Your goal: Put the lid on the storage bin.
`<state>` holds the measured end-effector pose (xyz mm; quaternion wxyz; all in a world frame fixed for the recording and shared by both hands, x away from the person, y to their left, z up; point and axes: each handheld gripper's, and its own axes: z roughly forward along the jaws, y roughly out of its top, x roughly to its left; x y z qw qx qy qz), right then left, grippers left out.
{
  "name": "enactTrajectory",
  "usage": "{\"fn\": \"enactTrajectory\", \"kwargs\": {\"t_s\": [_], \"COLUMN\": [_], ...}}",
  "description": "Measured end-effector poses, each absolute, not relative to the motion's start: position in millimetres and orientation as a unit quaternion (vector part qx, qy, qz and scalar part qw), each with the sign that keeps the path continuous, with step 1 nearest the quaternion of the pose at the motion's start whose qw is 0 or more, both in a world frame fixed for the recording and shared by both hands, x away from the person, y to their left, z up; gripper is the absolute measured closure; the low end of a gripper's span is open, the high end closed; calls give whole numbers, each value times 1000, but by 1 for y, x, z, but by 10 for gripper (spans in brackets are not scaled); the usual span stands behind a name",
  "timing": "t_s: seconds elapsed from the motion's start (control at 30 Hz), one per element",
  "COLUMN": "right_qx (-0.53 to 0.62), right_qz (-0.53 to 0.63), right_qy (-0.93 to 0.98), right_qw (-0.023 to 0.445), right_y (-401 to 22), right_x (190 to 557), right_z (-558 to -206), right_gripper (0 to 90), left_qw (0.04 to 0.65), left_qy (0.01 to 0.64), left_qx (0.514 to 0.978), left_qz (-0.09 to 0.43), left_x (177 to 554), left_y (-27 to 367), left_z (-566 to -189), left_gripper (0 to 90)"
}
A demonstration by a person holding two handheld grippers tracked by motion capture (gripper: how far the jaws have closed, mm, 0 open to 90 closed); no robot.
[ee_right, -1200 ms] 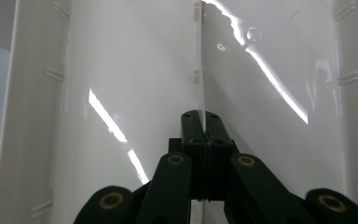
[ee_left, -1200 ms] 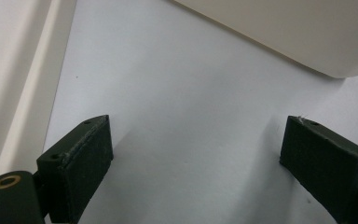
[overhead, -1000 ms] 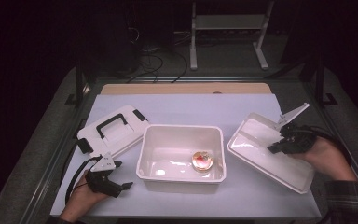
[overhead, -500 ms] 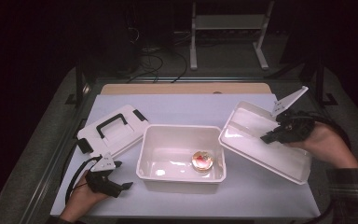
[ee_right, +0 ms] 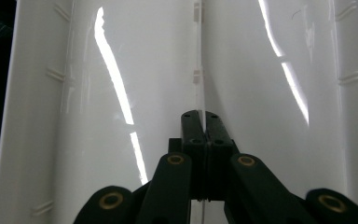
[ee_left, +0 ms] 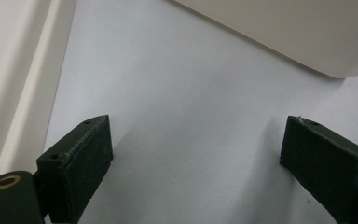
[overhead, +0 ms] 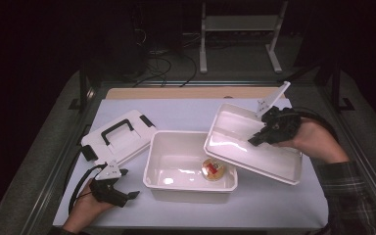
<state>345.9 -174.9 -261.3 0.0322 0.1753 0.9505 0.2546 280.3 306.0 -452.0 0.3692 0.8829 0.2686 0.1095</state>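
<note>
My right gripper (overhead: pixel 255 140) is clamped on the thin centre divider of the white insert tray (overhead: pixel 247 147); in the right gripper view the jaws sit tight together on that rib (ee_right: pixel 200 84), which is the one part slim enough to pinch. I hold the tray tilted, its left end low and poking over the right rim of the open white box (overhead: pixel 191 166), its right end raised off the table. That slant looks meant to feed the low end into the box first.

The box sits in the middle of the pale blue mat (overhead: pixel 186 115), and a small round item with red in it (overhead: pixel 213 169) lies on its floor near the right wall, just under the tray's low edge. I judge the tray has to come down level above it, so the main risk is trapping it or catching the tray on the rim.

My left gripper (overhead: pixel 127 197) rests on the mat near the box's left corner, jaws spread wide with nothing between them, a pad (ee_left: pixel 81 161) at each side over bare mat. I judge it is parked there to steady the box. The lid with the black handle (overhead: pixel 120 137) lies to the far left, out of the way.
</note>
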Motion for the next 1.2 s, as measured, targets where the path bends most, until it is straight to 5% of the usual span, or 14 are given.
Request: {"fn": "enactTrajectory", "kwargs": {"t_s": [1.2], "right_qx": [42], "right_qz": [234], "right_qy": [971], "right_qw": [-17], "right_y": [-26], "right_x": [361], "right_z": [-287], "right_gripper": [892], "left_qw": [369], "left_qy": [268], "left_qx": [883], "left_qz": [109], "left_x": [280], "left_y": [306], "left_z": [-452], "left_gripper": [81]}}
